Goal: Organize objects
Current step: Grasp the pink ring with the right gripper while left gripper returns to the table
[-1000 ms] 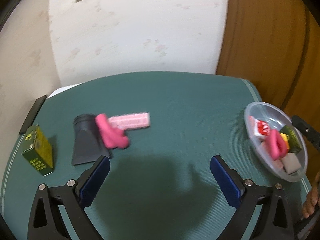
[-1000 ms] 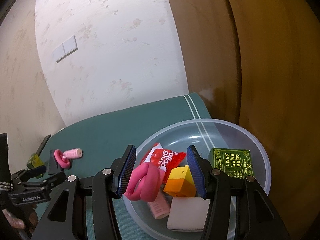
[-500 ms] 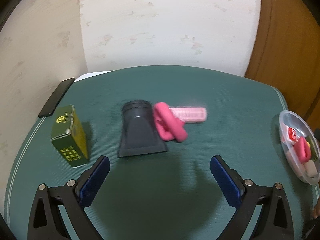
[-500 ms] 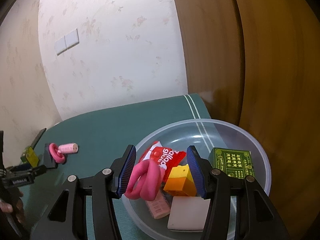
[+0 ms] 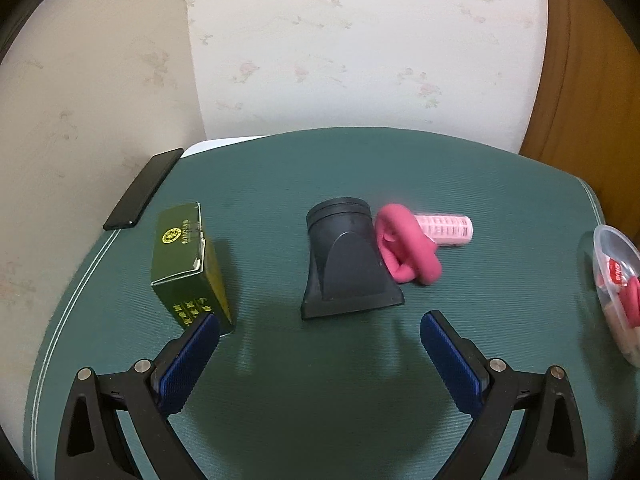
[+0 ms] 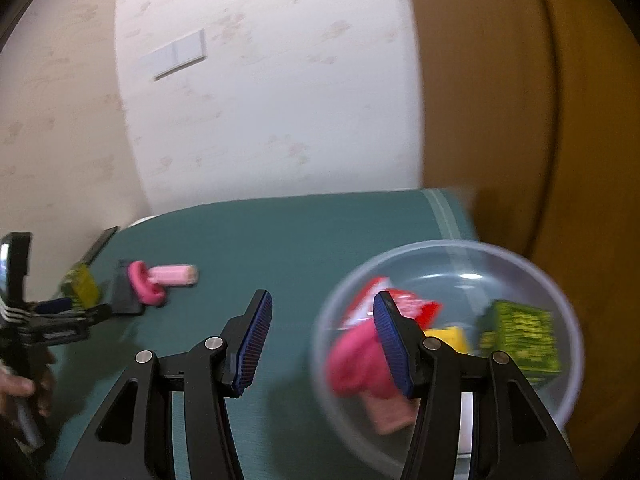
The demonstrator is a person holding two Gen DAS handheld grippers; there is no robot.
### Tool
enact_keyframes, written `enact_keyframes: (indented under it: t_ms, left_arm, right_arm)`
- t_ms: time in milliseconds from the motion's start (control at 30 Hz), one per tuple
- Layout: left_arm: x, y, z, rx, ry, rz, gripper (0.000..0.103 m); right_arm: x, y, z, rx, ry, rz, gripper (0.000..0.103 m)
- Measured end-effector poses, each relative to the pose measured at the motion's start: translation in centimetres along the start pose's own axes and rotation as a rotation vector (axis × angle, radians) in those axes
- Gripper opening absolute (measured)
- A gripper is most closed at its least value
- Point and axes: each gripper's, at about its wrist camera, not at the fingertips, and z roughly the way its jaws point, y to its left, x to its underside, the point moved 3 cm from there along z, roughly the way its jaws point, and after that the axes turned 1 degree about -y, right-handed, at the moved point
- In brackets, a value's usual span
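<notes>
Gaping empty, both tools: left (image 5: 320, 334) faces nozzle (image 5: 346, 264); right (image 6: 322, 340) shows bowl (image 6: 560, 292).

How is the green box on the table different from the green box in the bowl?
The green box on the table stands upright on the green mat, while the green box in the bowl lies flat among other things. The table box stands alone beside the black nozzle; the bowl box sits inside the clear bowl. The bowl box looks blurred. Both are dark green with yellow print.
</notes>
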Motion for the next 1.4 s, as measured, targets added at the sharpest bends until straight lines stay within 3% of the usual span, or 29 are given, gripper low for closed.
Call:
enact_keyframes:
  t_ms: [267,500,1000,1167,1400]
  left_arm:
    - [0.2,0.3,-0.3,-0.051,-0.004,0.017,0.102]
    - [0.0,1.2,0.0,-0.072,0.009,-0.005,0.102]
    - [-0.5,1.8,-0.2,-0.071,0.018,-0.054,0.102]
    - [-0.5,1.8,0.0,-0.075,0.024,-0.064,0.102]
    - [-0.5,1.7,0.0,-0.078,0.025,-0.067,0.102]
  right_arm:
    - [0.4,7.6,5.8,-0.316,0.216,-0.058,0.055]
    - [1.2,11.4,11.0,-0.437,0.346,-0.008,0.055]
    - [0.4,15.5,16.5,-0.47,0.397,0.02,0.053]
    - [0.6,15.2,17.4,-0.436,0.402,0.02,0.036]
    - [0.3,13.7,16.4,-0.401,0.353,0.021,0.033]
